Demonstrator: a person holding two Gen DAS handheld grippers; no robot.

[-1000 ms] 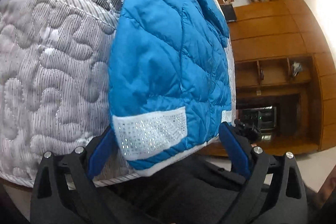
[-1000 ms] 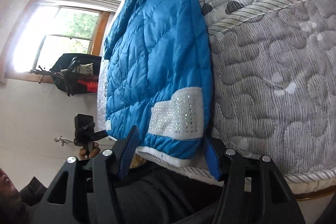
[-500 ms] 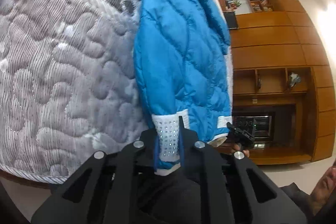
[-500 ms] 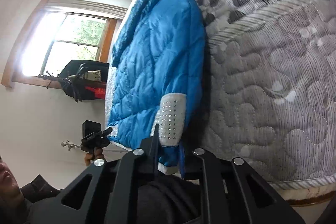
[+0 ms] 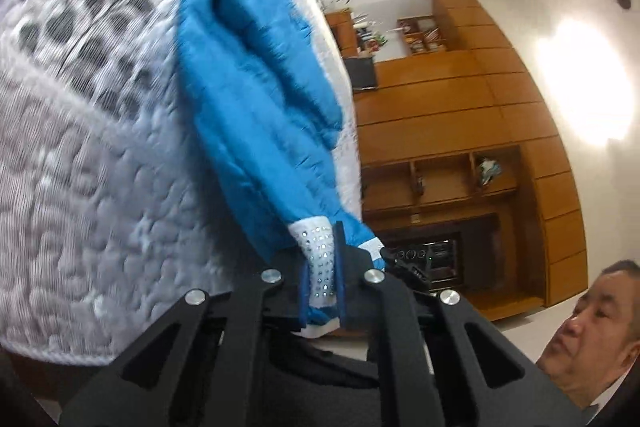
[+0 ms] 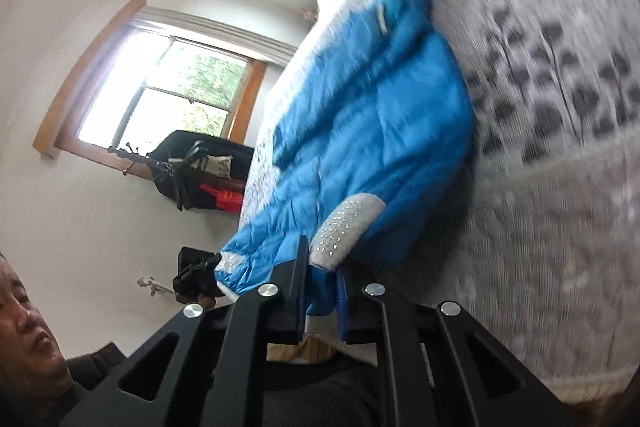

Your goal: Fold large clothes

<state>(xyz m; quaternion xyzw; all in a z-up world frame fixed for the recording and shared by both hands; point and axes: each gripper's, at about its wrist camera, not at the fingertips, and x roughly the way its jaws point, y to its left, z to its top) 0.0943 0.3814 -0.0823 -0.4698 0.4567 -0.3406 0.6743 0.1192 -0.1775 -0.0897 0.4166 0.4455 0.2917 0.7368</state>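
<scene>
Both claws clamped on blue puffer jacket (image 5: pixel 256 99) hem: left claw (image 5: pixel 322 283), right claw (image 6: pixel 322 291). Hem lifted off bed (image 6: pixel 560 187). Next: carry hem toward collar, keep level.

Blue quilted puffer jacket (image 5: pixel 256 99), one item. White cuff-like panels studded with small rhinestones (image 5: pixel 320 259) at its near end (both pinched and raised off the surface). Remainder lies lengthwise on the grey quilted bed (image 5: pixel 80 167), collar end farthest away, fabric bunched along its length.
</scene>
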